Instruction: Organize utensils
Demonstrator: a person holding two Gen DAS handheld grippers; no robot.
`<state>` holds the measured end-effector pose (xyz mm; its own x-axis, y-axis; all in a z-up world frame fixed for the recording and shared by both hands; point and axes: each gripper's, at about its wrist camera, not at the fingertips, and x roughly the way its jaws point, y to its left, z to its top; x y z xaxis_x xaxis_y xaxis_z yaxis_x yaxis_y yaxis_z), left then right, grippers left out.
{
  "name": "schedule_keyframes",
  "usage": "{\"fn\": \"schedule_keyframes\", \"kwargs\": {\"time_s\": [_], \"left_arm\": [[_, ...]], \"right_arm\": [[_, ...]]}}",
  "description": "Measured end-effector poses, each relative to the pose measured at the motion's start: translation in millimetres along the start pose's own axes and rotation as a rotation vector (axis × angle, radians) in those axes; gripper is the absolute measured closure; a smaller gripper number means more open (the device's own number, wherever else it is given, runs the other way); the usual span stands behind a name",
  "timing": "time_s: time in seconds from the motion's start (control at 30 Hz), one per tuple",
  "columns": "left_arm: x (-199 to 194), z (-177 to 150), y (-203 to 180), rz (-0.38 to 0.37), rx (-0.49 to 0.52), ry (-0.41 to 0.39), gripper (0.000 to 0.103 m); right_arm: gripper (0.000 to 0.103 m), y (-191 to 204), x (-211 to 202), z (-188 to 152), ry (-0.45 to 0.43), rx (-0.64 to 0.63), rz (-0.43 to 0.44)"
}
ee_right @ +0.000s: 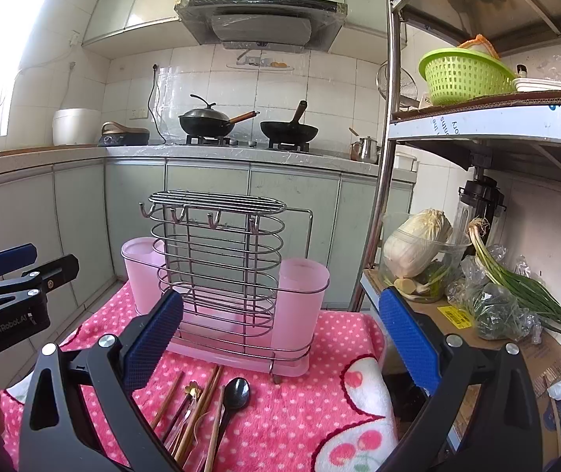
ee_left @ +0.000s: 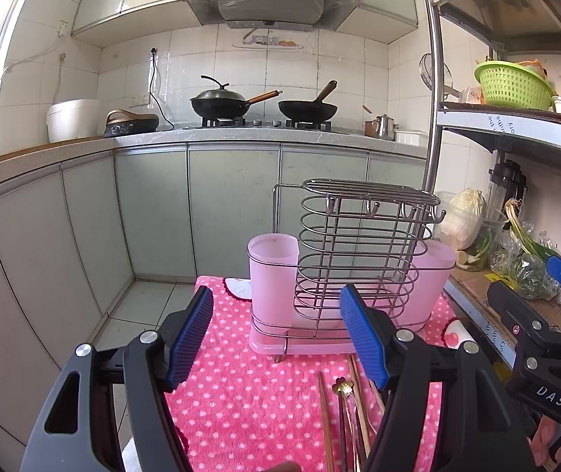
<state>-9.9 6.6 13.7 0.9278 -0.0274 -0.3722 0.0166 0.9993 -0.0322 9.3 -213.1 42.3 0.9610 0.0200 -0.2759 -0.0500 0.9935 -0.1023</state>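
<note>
We take the wire utensil rack (ee_right: pixel 217 271) as our landmark; it stands on the pink dotted towel (ee_right: pixel 300 413) with a pink cup (ee_right: pixel 300 303) at each end, and the chopsticks (ee_right: pixel 201 401) and black spoon (ee_right: pixel 237 391) lie loose on the towel just in front of it. Our left gripper (ee_left: pixel 276 338) hangs before the rack with its jaws spread and empty; our right gripper (ee_right: pixel 280 342) is likewise wide apart, holding nothing, above the utensils.
</note>
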Motion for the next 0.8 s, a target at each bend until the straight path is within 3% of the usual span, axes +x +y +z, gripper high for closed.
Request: {"fn": "schedule_keyframes", "kwargs": {"time_s": [0.5,0.8], "left_arm": [[5.0,-1.8,-2.2,-0.004,0.010,0.017,0.037],[16.9,-6.4,1.8,-0.018,0.003,0.070,0.037]], "right_arm": [[0.003,-0.4,3.3,-1.9,0.013,-0.001,0.002],[0.003,-6.6,13.4,-8.0,0.070,0.023,0.020]]}}
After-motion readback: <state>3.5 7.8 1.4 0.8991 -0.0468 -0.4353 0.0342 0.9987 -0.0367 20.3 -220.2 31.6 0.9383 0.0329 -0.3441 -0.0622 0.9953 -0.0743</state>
